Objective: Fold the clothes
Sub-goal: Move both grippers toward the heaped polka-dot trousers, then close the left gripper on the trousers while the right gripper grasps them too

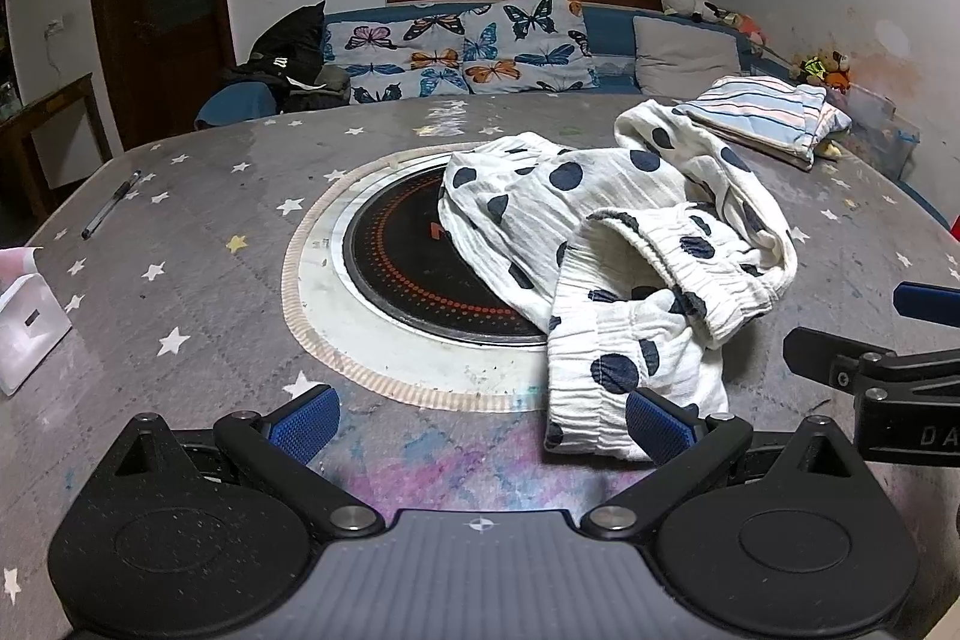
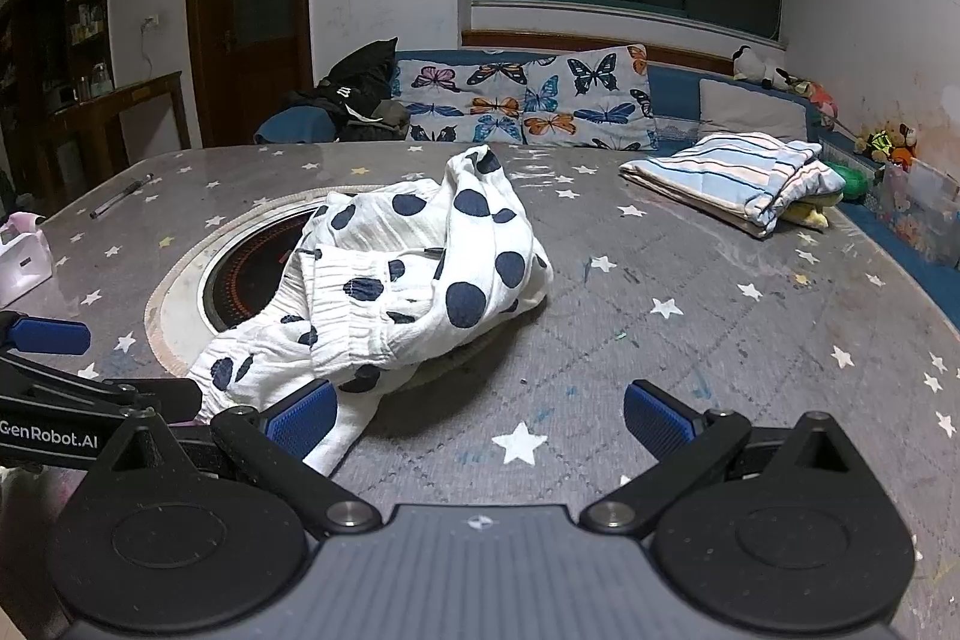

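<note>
A: What can't you make out here?

B: Mostly the polka-dot garment [image 1: 606, 244]. It lies crumpled on the counter [image 1: 198, 220], so its shape is hidden in its own folds; an elastic cuff or waistband shows, but I cannot tell which. It also covers the right side of the round black cooktop [image 1: 402, 256] set into the counter.

A: And the grippers?

B: The left gripper [image 1: 483, 415] has its blue pads spread wide with nothing between them. Its right pad sits at the garment's near edge; whether it touches the cloth I cannot tell. The right gripper [image 2: 480, 415] is just as wide apart and holds nothing, and its left pad overlaps the garment's near corner in its own view. Each gripper is cut off at the edge of the other camera's view.

A: Anything already done?

B: A striped folded cloth [image 2: 738, 178] lies at the far right of the counter, well apart from the garment. Something yellow pokes out beneath it, too hidden to name.

A: Any containers?

B: A clear plastic bin [image 2: 918, 214] beyond the counter's right edge; its contents are blurred. A white box [image 1: 27, 334] at the left edge is cut off, its inside unseen. A pen [image 1: 111, 203] lies near it.
</note>
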The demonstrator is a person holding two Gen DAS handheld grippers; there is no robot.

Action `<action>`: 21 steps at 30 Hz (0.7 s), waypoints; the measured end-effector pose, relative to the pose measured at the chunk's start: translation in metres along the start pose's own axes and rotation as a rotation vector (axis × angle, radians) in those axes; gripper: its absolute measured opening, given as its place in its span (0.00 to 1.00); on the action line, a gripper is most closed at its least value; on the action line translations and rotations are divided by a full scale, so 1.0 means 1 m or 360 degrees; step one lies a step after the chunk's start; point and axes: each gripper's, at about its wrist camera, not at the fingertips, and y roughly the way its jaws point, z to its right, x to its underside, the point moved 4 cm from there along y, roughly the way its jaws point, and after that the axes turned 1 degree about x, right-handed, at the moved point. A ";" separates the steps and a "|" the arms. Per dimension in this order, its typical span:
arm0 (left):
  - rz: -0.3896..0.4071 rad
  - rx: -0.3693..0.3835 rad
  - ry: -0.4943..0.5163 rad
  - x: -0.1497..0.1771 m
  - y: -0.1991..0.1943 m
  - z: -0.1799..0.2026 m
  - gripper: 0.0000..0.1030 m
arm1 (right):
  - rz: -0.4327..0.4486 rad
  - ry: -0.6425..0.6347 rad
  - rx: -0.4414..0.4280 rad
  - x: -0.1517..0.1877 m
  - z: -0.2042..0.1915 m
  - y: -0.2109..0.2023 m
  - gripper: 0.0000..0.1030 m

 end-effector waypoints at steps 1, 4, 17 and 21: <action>-0.0001 0.0001 0.0001 -0.001 0.001 0.000 1.00 | -0.0001 0.0001 0.0000 0.000 0.000 0.001 1.00; -0.0004 0.0007 0.0004 -0.004 0.004 0.000 1.00 | 0.0001 0.0007 -0.0001 -0.002 0.001 0.003 1.00; -0.0009 0.0036 0.0015 -0.019 0.020 0.004 1.00 | 0.0008 0.0009 0.0007 -0.017 0.007 0.016 0.99; -0.0015 0.0045 0.0017 -0.021 0.025 0.004 1.00 | 0.0000 0.0013 -0.0004 -0.021 0.008 0.022 0.96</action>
